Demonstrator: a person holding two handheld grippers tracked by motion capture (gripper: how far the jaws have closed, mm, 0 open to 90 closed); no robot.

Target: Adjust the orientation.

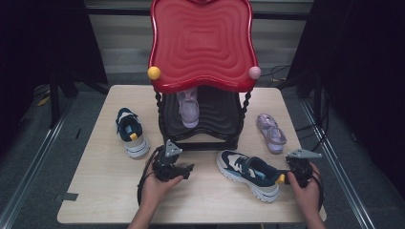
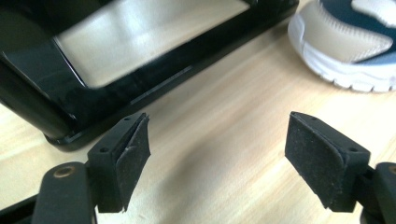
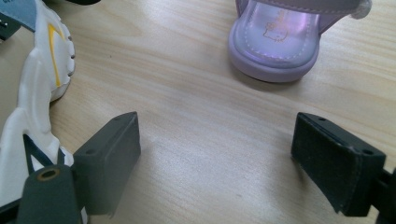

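The left hand-held gripper (image 2: 217, 158) hovers low over the pale wooden counter (image 2: 224, 121) with its jaws spread wide and nothing between them. Just ahead of it lies the glossy black base of the two-tier shoe rack (image 2: 140, 88), and the white rubber toe of a navy-and-white sneaker (image 2: 345, 51) sits off to one side. The right hand-held gripper (image 3: 215, 161) is likewise wide apart and empty above the counter, with that sneaker's heel (image 3: 32, 107) touching or just beside one jaw and a lilac child's sandal (image 3: 275, 42) ahead. From the high view, a second navy sneaker (image 1: 130, 132) lies left of the rack, another lilac sandal (image 1: 188, 106) rests on the rack's lower black shelf, beneath its wavy red top tray (image 1: 203, 43).
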